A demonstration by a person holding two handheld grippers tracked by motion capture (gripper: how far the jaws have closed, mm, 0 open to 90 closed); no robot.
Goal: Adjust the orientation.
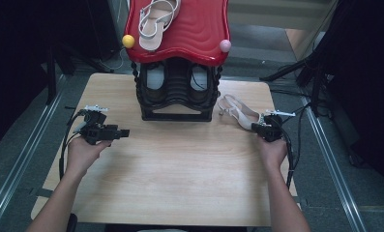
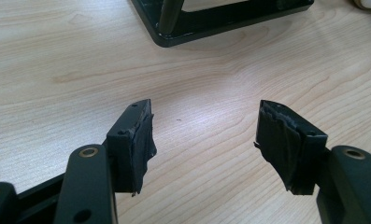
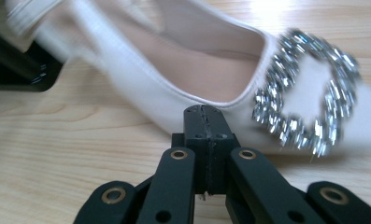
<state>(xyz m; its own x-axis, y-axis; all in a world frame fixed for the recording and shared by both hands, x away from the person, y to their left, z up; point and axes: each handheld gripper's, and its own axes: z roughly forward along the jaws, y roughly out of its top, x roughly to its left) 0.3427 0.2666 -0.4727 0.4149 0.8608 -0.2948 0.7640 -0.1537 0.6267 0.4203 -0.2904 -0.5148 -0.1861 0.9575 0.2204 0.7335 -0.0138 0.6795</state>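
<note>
Shoe (image 3: pixel 192 70) under the right gripper (image 3: pixel 204 114): pale cream, smooth leather-like upper, low open-cut side, sling strap at the heel end toward the upper left of the right gripper view. Round buckle (image 3: pixel 309 100) of glittering clear stones sits on the toe, right of frame. In the high view the shoe (image 1: pixel 238 113) lies on the table at centre right, just right of the rack base, toe toward the gripper.

Right gripper (image 1: pixel 268 128): jaws pressed together, nothing between them; their tips sit against the shoe's side wall, just below the rim and left of the buckle. Whether they actually touch the leather cannot be told.

Left gripper (image 1: pixel 124 132), centre left of the high view: jaws stand wide apart, holding nothing, over bare wood. Pads (image 2: pixel 143 140) are wrapped in wrinkled black tape.

Table (image 1: pixel 180 183): light wood-grain laminate. Rack (image 1: pixel 176 92): black, ribbed, with a glossy red wavy top shelf carrying a second strappy pale sandal (image 1: pixel 156 21); yellow knob (image 1: pixel 128 41) and pink knob (image 1: pixel 225 46) at its front corners.
</note>
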